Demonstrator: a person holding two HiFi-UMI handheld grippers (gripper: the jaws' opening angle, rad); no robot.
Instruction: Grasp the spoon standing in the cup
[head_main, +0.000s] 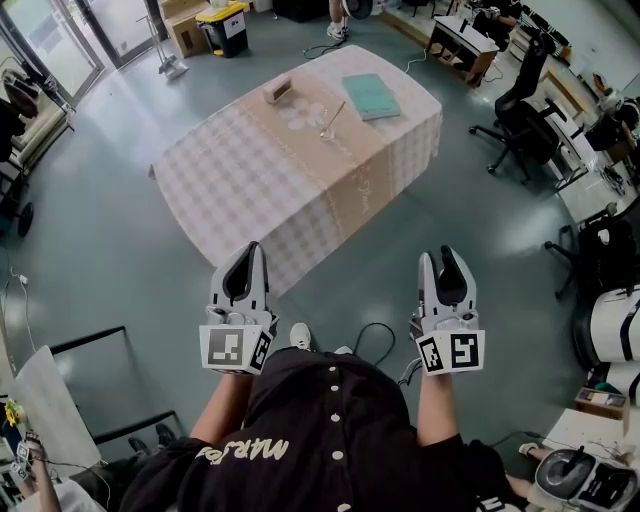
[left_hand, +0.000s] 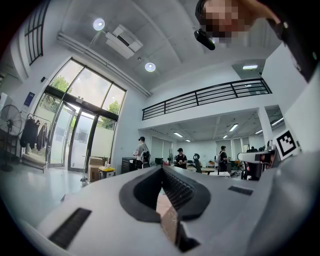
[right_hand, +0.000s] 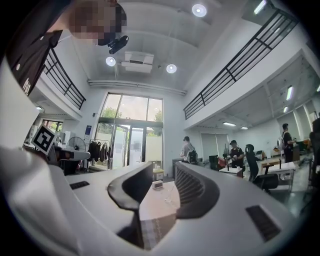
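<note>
Right claw (head_main: 437, 258) is held level at 6 o'clock in the head view with its jaws partly apart and nothing between the pads; left claw (head_main: 250, 256) beside it has its tips closed together, empty. Well apart from both, towards 12 o'clock, the spoon (head_main: 334, 116) stands tilted in the cup (head_main: 327, 132) near the far middle of the tabletop (head_main: 215, 185), at about 1 o'clock from the left claw and 11 o'clock from the right. In the right gripper view the cup (right_hand: 166, 199) and the thin spoon (right_hand: 171, 190) show far off in the gap of the right claw (right_hand: 163, 168), with a small box (right_hand: 157, 184) at 11 o'clock from them. In the left gripper view the left claw (left_hand: 161, 168) meets at its tips. The cup is clear and small, like glass; the spoon is slim and pale. A checked cloth (head_main: 390, 160) with a plain tan band covers the tabletop and hangs over its edges. A flat teal book (head_main: 371, 96) lies at 2 o'clock from the cup, the box (head_main: 278, 93) at 10 o'clock. Both claws are smooth white shells with ribbed black pads, and each cube carries black-and-white square markers (head_main: 236, 348). Pale lettering on the person's dark buttoned shirt (head_main: 330, 440) is upside down and not clearly readable
</note>
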